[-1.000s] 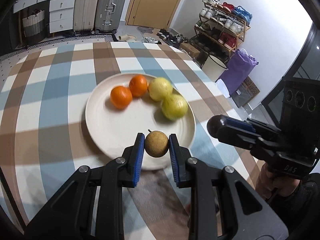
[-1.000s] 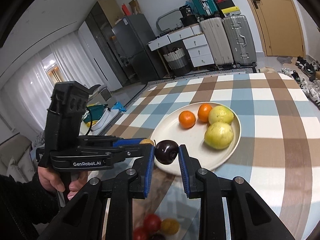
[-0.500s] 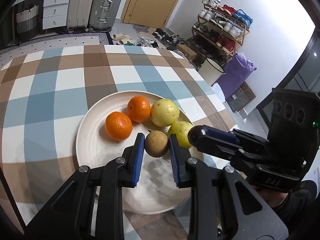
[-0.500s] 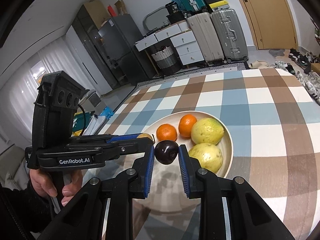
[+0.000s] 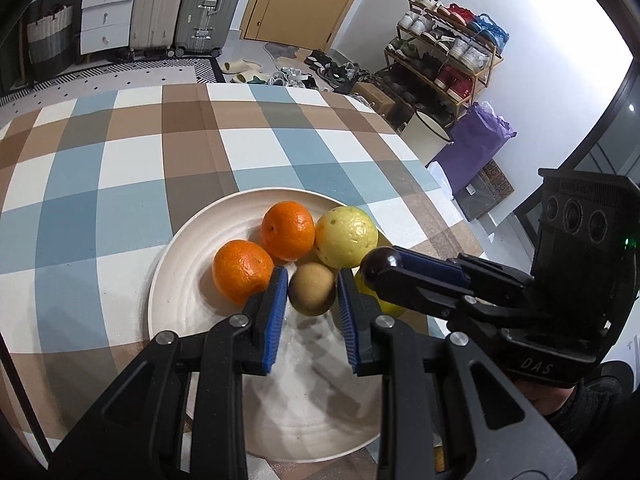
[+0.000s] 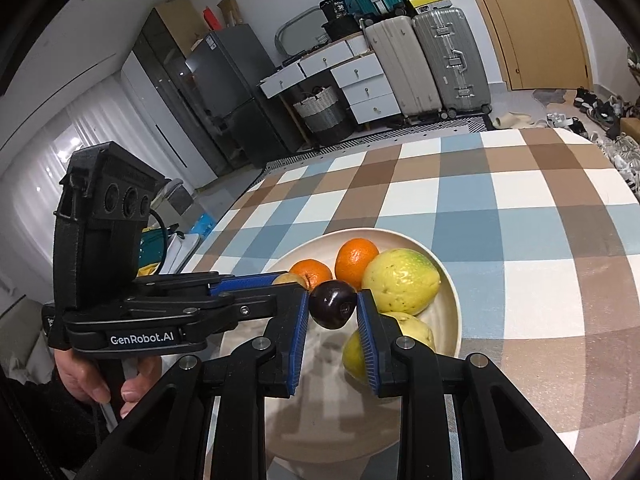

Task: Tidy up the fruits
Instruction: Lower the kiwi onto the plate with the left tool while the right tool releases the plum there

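A white plate (image 5: pixel 188 280) on the checked tablecloth holds two oranges (image 5: pixel 240 270) (image 5: pixel 288 230) and two yellow-green fruits (image 5: pixel 346 236). My left gripper (image 5: pixel 312 290) is shut on a small brown round fruit (image 5: pixel 312 288) and holds it over the plate, next to the oranges. My right gripper (image 6: pixel 333 306) is shut on a dark purple plum (image 6: pixel 333 304) and holds it over the plate (image 6: pixel 450 312), beside the yellow-green fruits (image 6: pixel 400 282). The right gripper also shows in the left wrist view (image 5: pixel 376 266), close to the right of the brown fruit.
The checked table (image 5: pixel 120 152) stretches beyond the plate to its far edge. Suitcases (image 5: pixel 196 4), drawers and a shoe rack (image 5: pixel 448 52) stand on the floor past the table. A purple bag (image 5: pixel 476 140) is at the right.
Both grippers have moved forward over the plate with their fruits, closer to the oranges and yellow-green fruits. Both stay shut on their fruits.
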Tool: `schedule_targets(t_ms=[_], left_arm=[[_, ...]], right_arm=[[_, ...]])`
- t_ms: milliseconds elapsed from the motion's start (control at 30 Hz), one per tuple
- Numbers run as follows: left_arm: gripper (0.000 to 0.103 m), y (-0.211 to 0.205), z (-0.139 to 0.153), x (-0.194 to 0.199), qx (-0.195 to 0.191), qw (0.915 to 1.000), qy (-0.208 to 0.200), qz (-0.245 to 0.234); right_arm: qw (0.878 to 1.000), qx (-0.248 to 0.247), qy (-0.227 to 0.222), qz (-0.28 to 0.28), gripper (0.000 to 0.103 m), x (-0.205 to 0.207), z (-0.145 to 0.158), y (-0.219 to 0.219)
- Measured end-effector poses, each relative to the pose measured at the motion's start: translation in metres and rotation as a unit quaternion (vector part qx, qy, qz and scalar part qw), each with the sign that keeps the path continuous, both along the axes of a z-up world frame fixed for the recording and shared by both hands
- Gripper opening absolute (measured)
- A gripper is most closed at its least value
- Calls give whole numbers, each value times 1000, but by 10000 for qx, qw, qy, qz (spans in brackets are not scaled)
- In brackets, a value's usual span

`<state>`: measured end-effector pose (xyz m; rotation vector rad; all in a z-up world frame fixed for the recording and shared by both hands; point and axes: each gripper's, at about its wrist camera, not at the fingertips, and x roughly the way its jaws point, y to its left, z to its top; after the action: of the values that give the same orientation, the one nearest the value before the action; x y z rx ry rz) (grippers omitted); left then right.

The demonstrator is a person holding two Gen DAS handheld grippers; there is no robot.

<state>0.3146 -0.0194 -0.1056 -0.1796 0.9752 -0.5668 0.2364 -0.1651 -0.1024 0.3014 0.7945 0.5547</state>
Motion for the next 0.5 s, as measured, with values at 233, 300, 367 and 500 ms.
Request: schedule_targets(t_ms=[233, 300, 367, 500], left_arm=[[22, 2, 4, -1, -40, 10000, -50, 44], [22, 3, 8, -5, -33, 9999, -90, 60], [22, 5, 11, -8, -25, 9999, -101, 85], [22, 8, 20, -17, 0, 9998, -170, 142]], right_arm=[[10000, 32, -85, -37, 36, -2, 0, -2], [9998, 38, -164, -119, 38, -5, 4, -4], [9996, 46, -230, -147, 38, -7, 8, -6], [9994, 57, -301, -184, 38, -14, 17, -8]])
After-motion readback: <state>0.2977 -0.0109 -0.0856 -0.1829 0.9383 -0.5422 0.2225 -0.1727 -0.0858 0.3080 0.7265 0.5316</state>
